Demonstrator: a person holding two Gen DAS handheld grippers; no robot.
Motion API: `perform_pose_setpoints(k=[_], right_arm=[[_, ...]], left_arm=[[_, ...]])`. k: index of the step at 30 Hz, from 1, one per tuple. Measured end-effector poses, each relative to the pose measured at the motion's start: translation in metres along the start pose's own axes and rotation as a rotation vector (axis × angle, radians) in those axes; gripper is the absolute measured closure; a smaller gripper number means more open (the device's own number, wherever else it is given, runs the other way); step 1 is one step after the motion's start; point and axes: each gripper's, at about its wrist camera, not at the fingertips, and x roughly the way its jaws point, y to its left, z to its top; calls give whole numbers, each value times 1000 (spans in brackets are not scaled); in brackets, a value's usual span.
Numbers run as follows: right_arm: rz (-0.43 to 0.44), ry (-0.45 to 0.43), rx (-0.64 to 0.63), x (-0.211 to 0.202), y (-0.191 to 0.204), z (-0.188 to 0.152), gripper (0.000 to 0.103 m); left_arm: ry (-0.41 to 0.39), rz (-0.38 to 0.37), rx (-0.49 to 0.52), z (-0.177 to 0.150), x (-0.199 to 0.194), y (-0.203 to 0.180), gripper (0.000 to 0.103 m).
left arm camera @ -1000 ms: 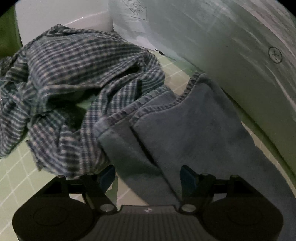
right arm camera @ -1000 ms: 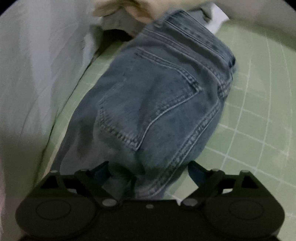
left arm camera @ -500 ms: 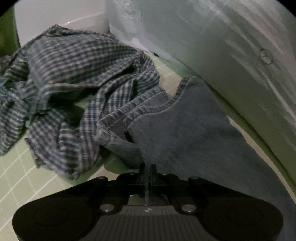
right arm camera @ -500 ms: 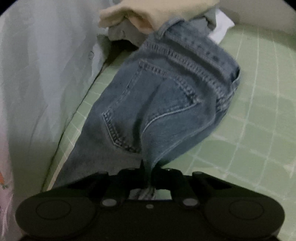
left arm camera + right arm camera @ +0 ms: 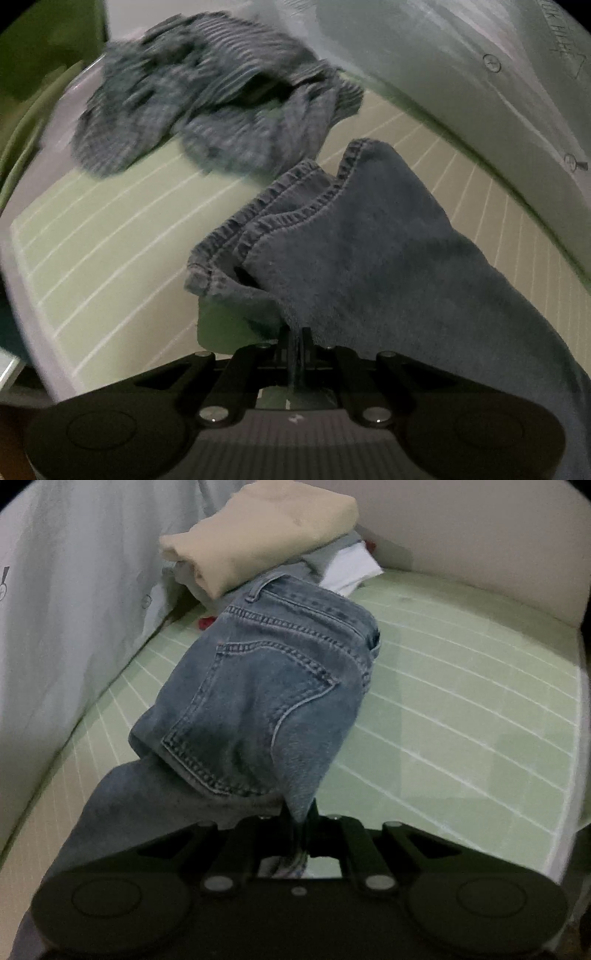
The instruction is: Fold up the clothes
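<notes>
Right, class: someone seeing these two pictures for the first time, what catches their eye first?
The blue jeans, lifted off the green gridded mat, pinched by the right gripper below the back pocket and by the left gripper near the hems. Next, the crumpled plaid shirt beyond the hems, and the folded beige garment behind the waistband.

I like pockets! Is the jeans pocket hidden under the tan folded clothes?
No, the back pocket on the jeans shows plainly, nearer the camera than the tan folded garment.
</notes>
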Motion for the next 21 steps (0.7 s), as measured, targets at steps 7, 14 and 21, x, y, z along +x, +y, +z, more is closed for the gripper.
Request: perform_pose_setpoints(k=[7,14,21], right_arm=[[-9,24,-100,-7,6,-8,93],[-31,-34,-187,-38,35,-27,45],[5,-63,-268,-73,73,-68,16]], left_arm=[[-21,-19,-27,-11,-20,33,88],[-86,-103,-67,14,-29,61,75],[-11,-157,-94,32,5,79,69]])
